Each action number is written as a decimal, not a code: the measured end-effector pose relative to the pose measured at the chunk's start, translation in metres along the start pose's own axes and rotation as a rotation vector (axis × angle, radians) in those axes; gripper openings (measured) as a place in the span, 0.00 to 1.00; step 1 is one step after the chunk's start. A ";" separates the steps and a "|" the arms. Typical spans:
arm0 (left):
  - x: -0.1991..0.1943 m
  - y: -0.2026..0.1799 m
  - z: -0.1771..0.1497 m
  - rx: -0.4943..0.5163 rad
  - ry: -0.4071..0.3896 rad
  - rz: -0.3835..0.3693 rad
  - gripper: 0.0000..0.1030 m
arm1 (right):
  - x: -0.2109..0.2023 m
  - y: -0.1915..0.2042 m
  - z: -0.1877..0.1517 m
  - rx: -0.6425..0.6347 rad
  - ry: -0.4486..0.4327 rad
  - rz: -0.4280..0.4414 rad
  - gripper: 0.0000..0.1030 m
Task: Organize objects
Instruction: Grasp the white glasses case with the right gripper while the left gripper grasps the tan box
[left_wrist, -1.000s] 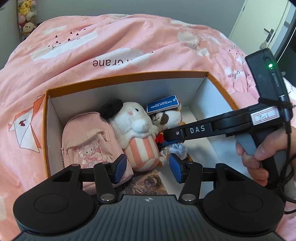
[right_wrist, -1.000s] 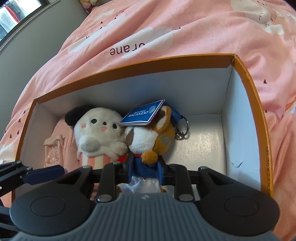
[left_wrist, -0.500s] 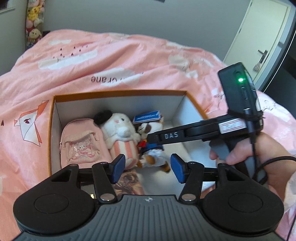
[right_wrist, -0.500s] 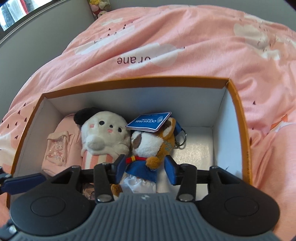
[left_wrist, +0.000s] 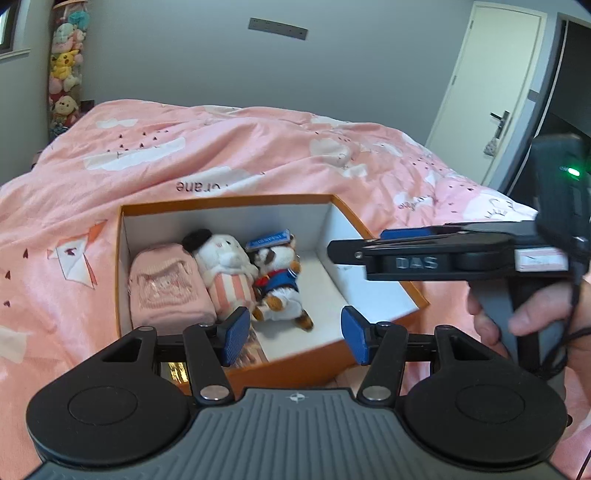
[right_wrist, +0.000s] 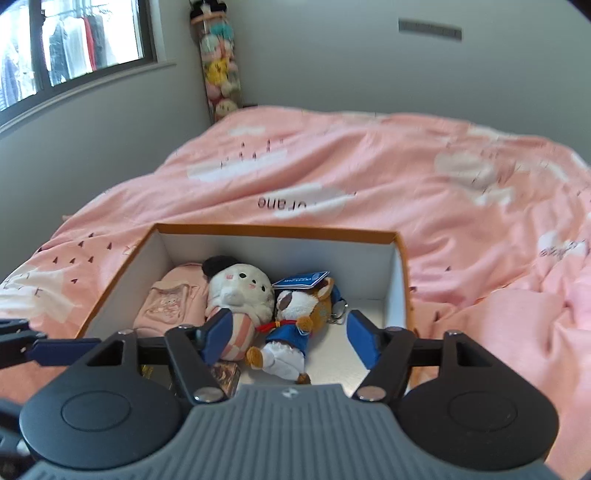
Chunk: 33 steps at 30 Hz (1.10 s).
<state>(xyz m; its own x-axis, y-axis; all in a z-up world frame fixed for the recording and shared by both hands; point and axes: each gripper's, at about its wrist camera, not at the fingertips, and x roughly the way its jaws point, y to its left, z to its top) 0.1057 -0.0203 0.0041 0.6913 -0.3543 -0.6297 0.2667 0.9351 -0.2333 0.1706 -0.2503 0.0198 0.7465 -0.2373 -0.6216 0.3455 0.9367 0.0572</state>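
An orange cardboard box (left_wrist: 229, 201) (right_wrist: 280, 232) with white inside sits on the pink bed. In it lie a pink mini backpack (left_wrist: 168, 284) (right_wrist: 171, 301), a white plush with a striped body (left_wrist: 225, 266) (right_wrist: 240, 291) and a brown-and-white plush in blue clothes with a blue tag (left_wrist: 279, 273) (right_wrist: 299, 321). A printed card (right_wrist: 225, 373) lies at the box's near edge. My left gripper (left_wrist: 295, 334) is open and empty above the box's near rim. My right gripper (right_wrist: 290, 338) is open and empty above the box; it also shows in the left wrist view (left_wrist: 369, 243).
The pink duvet (left_wrist: 258, 155) (right_wrist: 461, 206) covers the bed around the box. A tall column of plush toys (left_wrist: 64, 81) (right_wrist: 219, 70) stands at the far wall. A door (left_wrist: 491, 85) is at the right, a window (right_wrist: 74, 44) at the left.
My right gripper opened, let go of the brown-and-white plush in the box, and pulled back and up. My left gripper also drew back and up, staying open.
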 end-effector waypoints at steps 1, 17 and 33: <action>-0.001 -0.001 -0.003 0.002 0.016 -0.011 0.63 | -0.009 0.001 -0.005 -0.005 -0.019 -0.001 0.73; 0.018 -0.014 -0.063 -0.030 0.318 -0.174 0.63 | -0.057 -0.007 -0.101 0.101 0.209 -0.051 0.69; 0.031 -0.036 -0.097 0.055 0.514 -0.239 0.63 | -0.056 -0.020 -0.161 0.300 0.414 -0.059 0.56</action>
<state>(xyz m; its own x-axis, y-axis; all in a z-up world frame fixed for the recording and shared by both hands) 0.0524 -0.0647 -0.0784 0.1958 -0.4946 -0.8468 0.4196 0.8227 -0.3835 0.0309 -0.2140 -0.0723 0.4542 -0.1086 -0.8842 0.5733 0.7953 0.1968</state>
